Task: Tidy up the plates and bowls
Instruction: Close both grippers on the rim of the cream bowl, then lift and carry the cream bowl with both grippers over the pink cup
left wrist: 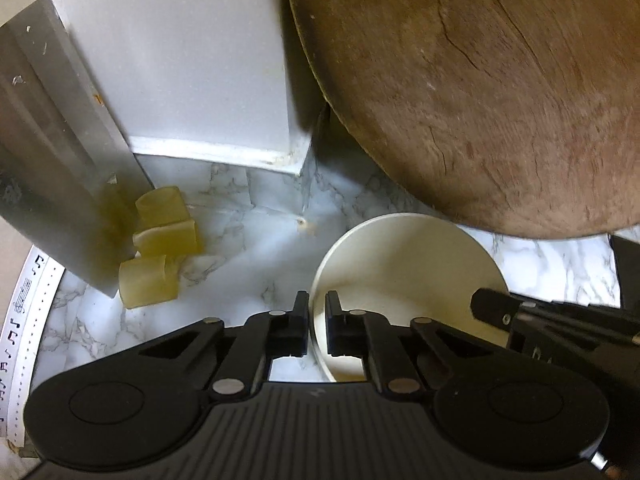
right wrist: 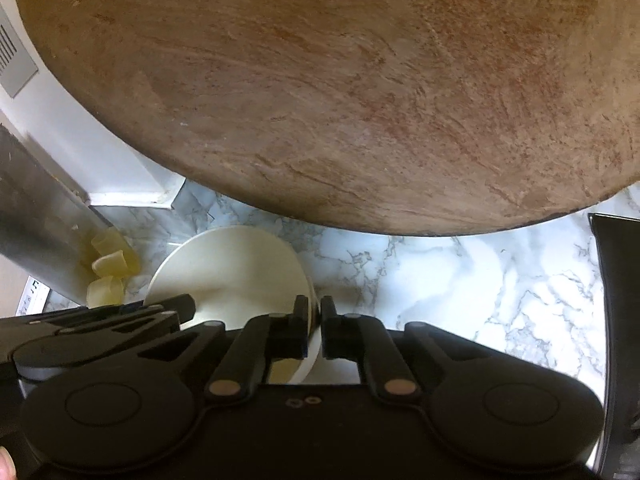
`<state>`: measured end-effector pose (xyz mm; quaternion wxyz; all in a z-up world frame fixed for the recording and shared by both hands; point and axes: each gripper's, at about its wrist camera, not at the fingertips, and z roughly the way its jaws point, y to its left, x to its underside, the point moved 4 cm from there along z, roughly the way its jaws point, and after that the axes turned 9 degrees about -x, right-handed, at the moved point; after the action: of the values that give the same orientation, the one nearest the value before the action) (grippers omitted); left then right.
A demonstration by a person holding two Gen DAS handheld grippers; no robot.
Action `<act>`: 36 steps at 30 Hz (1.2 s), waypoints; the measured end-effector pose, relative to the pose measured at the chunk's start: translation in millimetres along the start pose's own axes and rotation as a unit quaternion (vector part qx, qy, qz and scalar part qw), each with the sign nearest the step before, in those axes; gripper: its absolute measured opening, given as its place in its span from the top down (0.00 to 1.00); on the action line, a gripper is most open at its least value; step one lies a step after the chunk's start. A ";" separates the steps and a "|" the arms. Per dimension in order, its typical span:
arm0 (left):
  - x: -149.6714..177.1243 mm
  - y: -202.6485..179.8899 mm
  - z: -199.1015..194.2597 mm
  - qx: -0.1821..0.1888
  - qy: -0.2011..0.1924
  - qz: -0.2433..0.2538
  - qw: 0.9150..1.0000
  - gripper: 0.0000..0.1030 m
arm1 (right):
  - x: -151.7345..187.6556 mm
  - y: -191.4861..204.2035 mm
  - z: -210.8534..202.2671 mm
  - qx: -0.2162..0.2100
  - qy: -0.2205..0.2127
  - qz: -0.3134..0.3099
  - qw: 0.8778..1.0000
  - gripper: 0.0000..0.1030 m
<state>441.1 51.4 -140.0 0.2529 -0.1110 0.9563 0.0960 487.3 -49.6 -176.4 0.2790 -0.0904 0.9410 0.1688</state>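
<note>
wood board point(right wrist: 340, 92) – cropped top/rt | bowl point(left wrist: 404, 276) near rim – hidden

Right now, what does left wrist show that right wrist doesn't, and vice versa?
Left wrist only: the strip printed with music notes at the left edge, and cracks in the round wooden board.

Right wrist only: a grey vent grille on the white wall, and a fingertip in the bottom left corner.

Both: the cream bowl on the marble counter, left gripper and right gripper each pinching its rim on opposite sides, plus the yellowish translucent pieces beside the metal panel.
</note>
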 end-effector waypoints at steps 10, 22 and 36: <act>19.1 4.5 -21.8 0.001 -0.007 0.024 1.000 0.95 | 14.5 5.9 -15.3 0.007 0.005 -0.004 1.000 0.95; 43.6 37.6 -83.4 0.004 -0.024 0.029 0.999 0.95 | 36.5 42.7 -70.7 0.000 -0.011 -0.020 1.000 0.95; 99.1 99.3 -168.6 -0.015 -0.049 0.035 0.998 0.94 | 78.4 109.2 -139.0 -0.033 -0.015 -0.067 0.997 0.95</act>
<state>253.2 89.8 -33.5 0.2942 -0.0763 0.9445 0.1245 324.8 -5.6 -81.4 0.3005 -0.1596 0.9226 0.1816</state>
